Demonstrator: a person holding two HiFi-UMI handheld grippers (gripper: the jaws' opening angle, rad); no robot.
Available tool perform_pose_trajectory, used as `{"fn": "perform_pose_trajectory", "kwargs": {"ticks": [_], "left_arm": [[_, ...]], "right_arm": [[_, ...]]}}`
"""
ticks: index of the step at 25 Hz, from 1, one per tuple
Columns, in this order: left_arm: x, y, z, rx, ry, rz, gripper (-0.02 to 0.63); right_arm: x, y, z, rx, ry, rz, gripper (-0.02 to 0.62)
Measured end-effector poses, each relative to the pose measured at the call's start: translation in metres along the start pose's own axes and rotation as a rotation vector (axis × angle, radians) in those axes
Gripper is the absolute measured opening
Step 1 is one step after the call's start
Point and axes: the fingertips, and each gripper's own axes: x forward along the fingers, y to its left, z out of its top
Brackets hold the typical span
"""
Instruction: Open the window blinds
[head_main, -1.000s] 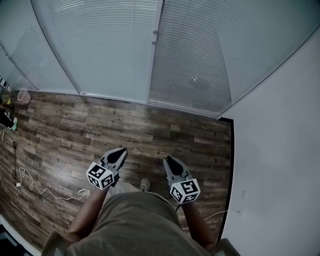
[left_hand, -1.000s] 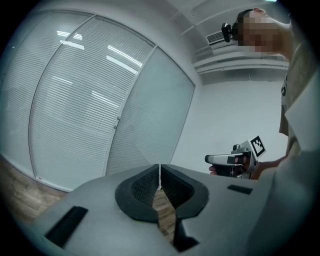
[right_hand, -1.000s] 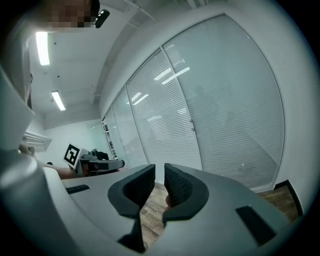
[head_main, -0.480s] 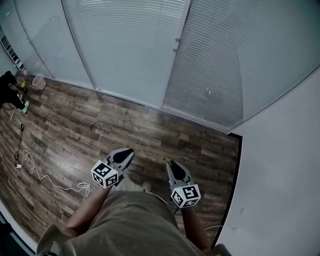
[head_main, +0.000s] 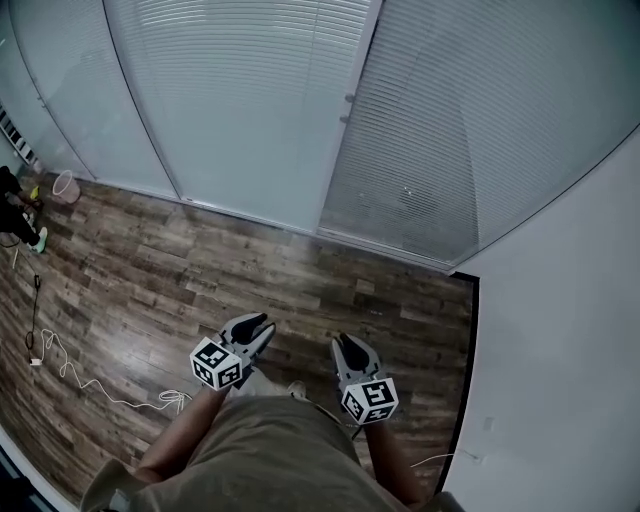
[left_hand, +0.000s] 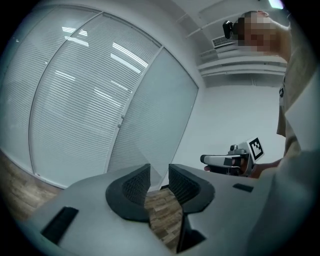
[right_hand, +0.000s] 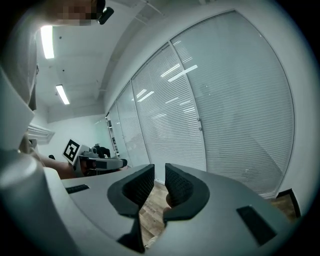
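Two empty grippers: left gripper (head_main: 255, 322) fingers (left_hand: 135, 184) narrowly apart; right gripper (head_main: 348, 345) fingers (right_hand: 137, 187) just opened a crack, nothing between; blinds (head_main: 230, 90) closed, 12 o'clock, well apart; I'd step closer, widen fingers first.

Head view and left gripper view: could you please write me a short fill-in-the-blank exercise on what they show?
1. The window blinds are not yet open; their slats are ____.
2. The left gripper has its jaws apart, with ____ between them.
3. The floor is laid with ____ planks.
4. A white cable lies on the floor to the person's ____.

Missing words: closed; nothing; wooden; left.
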Motion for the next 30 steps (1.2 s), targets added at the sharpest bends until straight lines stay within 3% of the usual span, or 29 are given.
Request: {"fn": "perform_pose_trajectory", "kwargs": {"ticks": [10,13,18,25,30], "left_arm": [[0.009,0.072,0.056,0.101,-0.057,-0.082,0.109],[0.009,0.093,0.059,0.085,-0.057,-0.105,0.109],[0.008,0.127,0.066,-0.012,-0.048,-0.153,0.107],[0.000,0.180,0.066,-0.015,-0.040,-0.163,0.106],[-0.004,0.189,0.071,-0.018,-0.042,-0.159,0.106]], "right_arm": [[0.081,0.014,0.026,0.040,-0.003,-0.094,0.054],[0.103,0.024,0.023,0.051,0.009,-0.109,0.054],[0.144,0.033,0.023,0.056,0.027,-0.136,0.054],[0.201,0.047,0.015,0.080,0.024,-0.146,0.054],[0.221,0.053,0.018,0.084,0.038,-0.126,0.054]]}}
